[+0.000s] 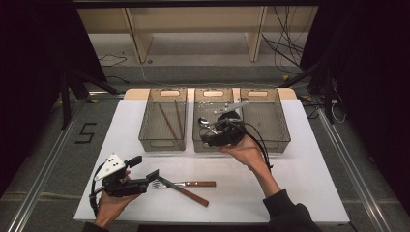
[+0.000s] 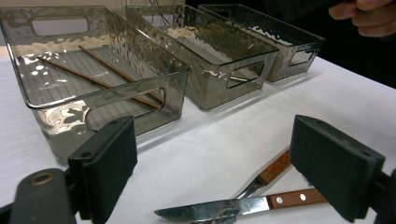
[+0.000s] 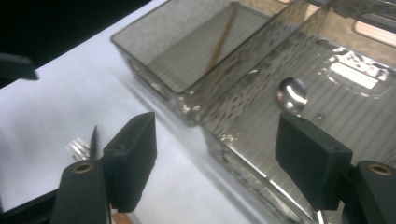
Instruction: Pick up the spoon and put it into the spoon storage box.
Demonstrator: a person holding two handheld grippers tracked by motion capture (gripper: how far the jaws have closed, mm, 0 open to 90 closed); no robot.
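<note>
Spoon (image 3: 292, 94) lay in the middle bin (image 1: 203, 141), its bowl on the ribbed floor near the wall shared with the left bin (image 1: 162, 143). In the high view the right gripper (image 1: 211, 137) hung over the near end of that middle bin, held from below by the right hand (image 1: 244, 151). Its jaws were spread wide with nothing between them; its own view showed the two black pads apart, above the bin's near wall and the white table (image 1: 290, 179).

Left bin held two chopsticks (image 1: 172, 119), lying lengthwise. The right bin (image 1: 266, 118) stood just beside the middle one, all three in a row at the table's far side.

Left gripper (image 1: 147, 169) rested low over the table's near left part, gripped by the left hand (image 1: 113, 200). Its jaws were released too, the pads standing well apart and nothing clamped. Just ahead of them lay a knife (image 2: 233, 207) and a fork (image 1: 186, 184), both with wooden handles, crossing each other on the bare table. In the left gripper view the knife's blade lay between the two pads, untouched by either.
</note>
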